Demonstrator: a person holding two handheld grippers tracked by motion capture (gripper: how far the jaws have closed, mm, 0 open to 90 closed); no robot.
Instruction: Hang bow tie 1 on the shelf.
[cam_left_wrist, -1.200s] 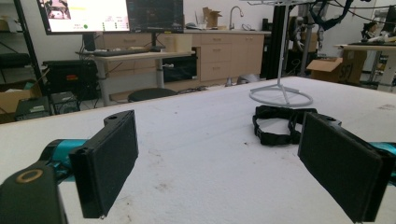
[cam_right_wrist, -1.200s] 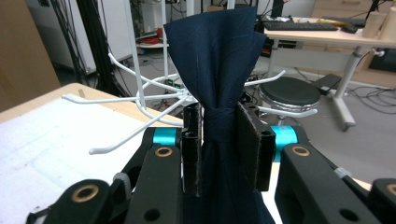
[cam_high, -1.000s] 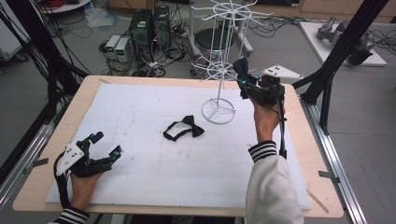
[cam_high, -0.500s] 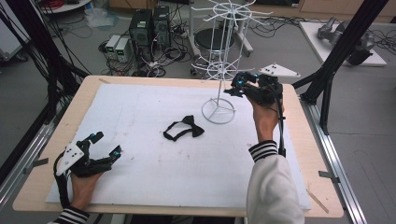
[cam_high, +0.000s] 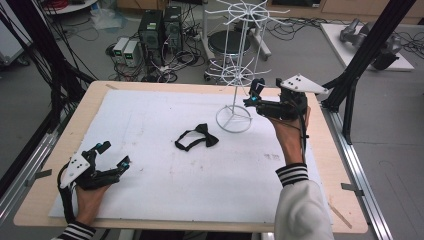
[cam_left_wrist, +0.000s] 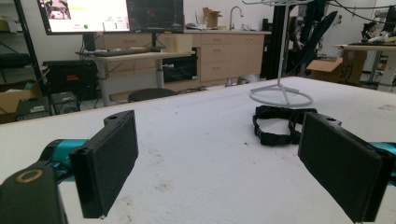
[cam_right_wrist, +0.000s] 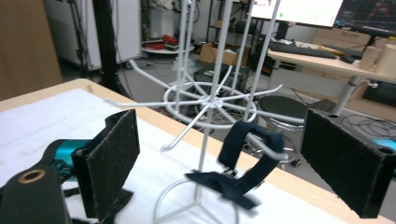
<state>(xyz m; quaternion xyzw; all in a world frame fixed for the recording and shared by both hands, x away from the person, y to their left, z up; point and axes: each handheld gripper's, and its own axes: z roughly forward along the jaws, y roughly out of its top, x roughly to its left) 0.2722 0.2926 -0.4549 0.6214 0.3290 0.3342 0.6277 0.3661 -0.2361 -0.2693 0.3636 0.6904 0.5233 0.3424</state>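
The right gripper now stands with its jaws spread wide beside the white wire rack, and it holds nothing; a second ago it was up against the rack's lower ring and looked closed around something dark. In the right gripper view a dark navy bow tie hangs by its strap from one of the rack's hooks, swinging free between the parted jaws and touching neither pad, its lower part a little blurred. So the change reads as a release: the tie has been hung and let go, and that piece of the work looks finished. A second, black bow tie lies flat on the white cover of the table, near the rack's round base and well apart from both grippers, just where it lay before. The left gripper rests at the near left corner of the table, jaws wide apart and empty, unmoved over the last second. The likely next step is to fetch the black tie, which sits closer to the right gripper.
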